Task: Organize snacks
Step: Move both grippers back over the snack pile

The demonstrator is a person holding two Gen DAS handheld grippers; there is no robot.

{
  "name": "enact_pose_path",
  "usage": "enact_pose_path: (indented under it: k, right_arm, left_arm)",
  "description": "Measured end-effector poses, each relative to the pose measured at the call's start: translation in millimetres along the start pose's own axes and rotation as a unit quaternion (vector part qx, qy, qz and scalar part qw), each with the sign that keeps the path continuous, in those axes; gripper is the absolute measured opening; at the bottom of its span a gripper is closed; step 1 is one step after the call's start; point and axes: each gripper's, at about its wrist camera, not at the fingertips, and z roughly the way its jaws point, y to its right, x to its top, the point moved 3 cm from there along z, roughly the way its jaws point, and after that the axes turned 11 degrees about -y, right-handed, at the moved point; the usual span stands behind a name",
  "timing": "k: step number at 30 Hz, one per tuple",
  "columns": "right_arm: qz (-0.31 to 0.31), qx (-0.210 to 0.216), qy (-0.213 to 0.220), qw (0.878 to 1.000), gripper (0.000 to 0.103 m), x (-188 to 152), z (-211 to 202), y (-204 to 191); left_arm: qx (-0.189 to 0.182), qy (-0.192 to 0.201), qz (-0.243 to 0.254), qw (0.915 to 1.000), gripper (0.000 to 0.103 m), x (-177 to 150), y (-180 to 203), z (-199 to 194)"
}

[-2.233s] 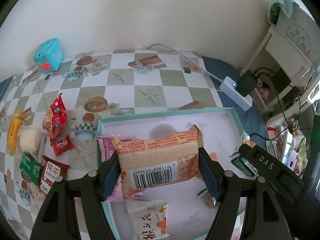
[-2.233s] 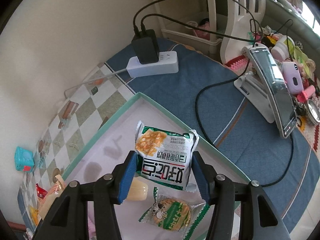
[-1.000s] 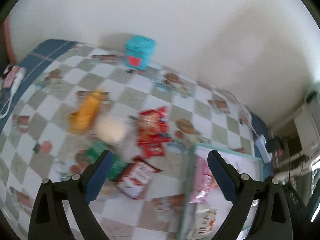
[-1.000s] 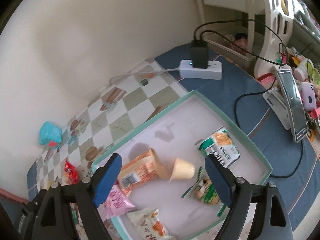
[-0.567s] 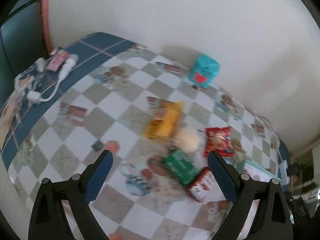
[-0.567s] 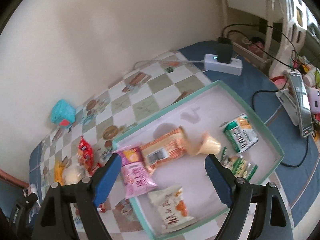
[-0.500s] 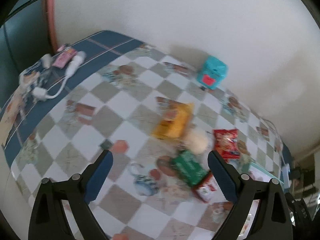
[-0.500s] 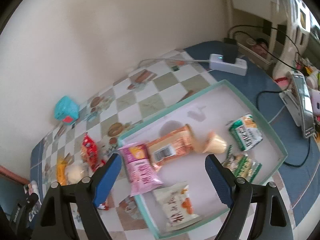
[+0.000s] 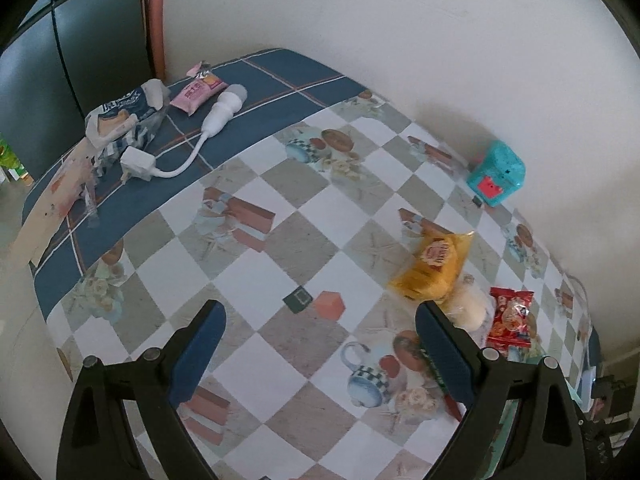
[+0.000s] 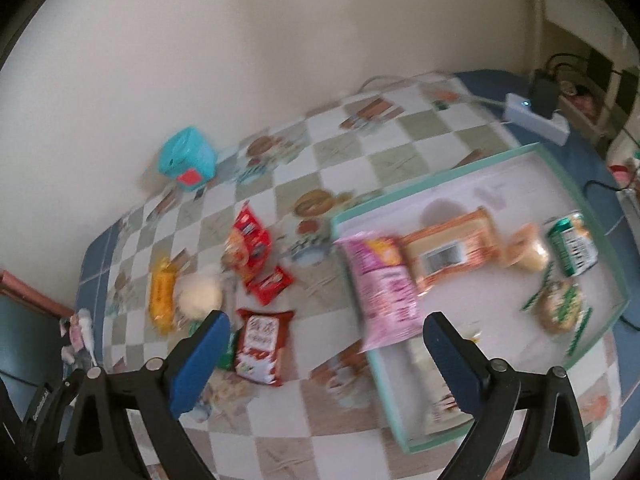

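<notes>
Left gripper [image 9: 320, 336] and right gripper [image 10: 326, 338] are held spread wide, nothing gripped. Tray [image 10: 576, 184] with packets is seen at right; yellow packet [image 9: 434, 266] at center right.

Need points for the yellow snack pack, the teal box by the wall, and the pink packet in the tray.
yellow snack pack [image 9: 434, 267], left wrist view, middle of its printed face.
teal box [image 9: 496, 178], left wrist view, front face near the red label.
pink packet [image 10: 384, 288], right wrist view, middle of the bag.
</notes>
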Motion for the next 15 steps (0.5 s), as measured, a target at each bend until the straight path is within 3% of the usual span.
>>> enact_pose_path:
  k: [5,15]
  right_arm:
    - [-0.024,-0.002,-0.02,0.999,0.099,-6,19,-25]
    - [-0.048,-0.034,-0.06,0.996,0.099,-9,66,-39]
  left_arm:
    - [0.006,-0.018,0.005,0.9998,0.096,1,2,13]
    - [-0.007,-0.076,0.033,0.9965,0.096,-7,38,60]
